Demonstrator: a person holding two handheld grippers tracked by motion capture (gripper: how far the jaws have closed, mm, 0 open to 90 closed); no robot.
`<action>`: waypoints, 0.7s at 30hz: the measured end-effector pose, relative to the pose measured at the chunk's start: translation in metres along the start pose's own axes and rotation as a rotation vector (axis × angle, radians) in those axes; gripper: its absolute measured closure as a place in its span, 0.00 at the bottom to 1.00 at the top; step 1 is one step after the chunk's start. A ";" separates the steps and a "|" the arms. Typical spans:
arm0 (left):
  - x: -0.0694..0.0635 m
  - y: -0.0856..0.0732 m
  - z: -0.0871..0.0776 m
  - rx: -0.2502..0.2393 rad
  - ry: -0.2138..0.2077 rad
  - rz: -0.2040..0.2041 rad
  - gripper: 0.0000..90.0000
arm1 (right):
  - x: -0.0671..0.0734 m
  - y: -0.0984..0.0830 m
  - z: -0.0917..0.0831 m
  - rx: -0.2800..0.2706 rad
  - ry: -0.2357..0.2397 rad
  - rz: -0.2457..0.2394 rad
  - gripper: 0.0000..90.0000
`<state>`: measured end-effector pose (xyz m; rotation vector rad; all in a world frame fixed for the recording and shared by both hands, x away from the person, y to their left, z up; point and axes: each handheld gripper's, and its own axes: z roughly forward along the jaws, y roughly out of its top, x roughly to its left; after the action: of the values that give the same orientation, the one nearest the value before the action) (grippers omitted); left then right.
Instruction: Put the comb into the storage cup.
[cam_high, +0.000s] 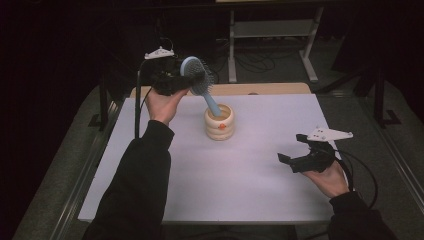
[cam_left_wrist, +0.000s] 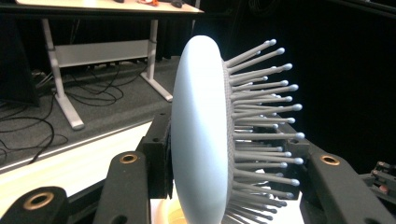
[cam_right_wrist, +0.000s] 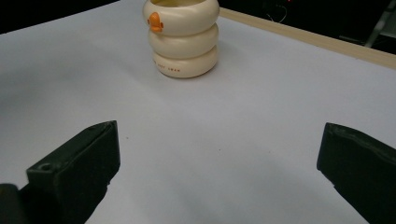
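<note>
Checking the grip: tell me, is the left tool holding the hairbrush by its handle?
No, the left tool clamps the hairbrush by its head.

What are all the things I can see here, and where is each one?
hairbrush: one, pale blue with grey bristles, head clamped in the left gripper, handle tip down in the holder
holder: one, cream, ringed, with a small orange mark, upright on the table's far middle
table: one, white top with a wooden far edge
metal frame: one, pale grey, on the floor behind the table
cables: several, black, on the floor under that frame
left gripper: one, black, raised at the far left, shut on the hairbrush
right gripper: one, black, low at the near right, jaws wide open
sleeves: two, black
</note>
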<state>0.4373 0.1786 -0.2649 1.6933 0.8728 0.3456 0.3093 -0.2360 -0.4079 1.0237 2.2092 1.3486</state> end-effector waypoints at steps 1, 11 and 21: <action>0.000 -0.001 0.001 0.002 -0.001 -0.002 0.57 | 0.000 0.000 0.000 0.001 0.000 0.001 0.00; 0.010 -0.013 0.017 0.021 0.010 -0.026 0.57 | 0.001 -0.003 -0.003 -0.011 -0.004 0.007 0.00; 0.013 -0.023 0.028 0.045 0.016 -0.028 0.57 | 0.002 -0.006 -0.007 -0.027 -0.007 0.008 0.00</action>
<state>0.4560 0.1698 -0.2979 1.7199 0.9216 0.3234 0.3020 -0.2404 -0.4095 1.0267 2.1783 1.3721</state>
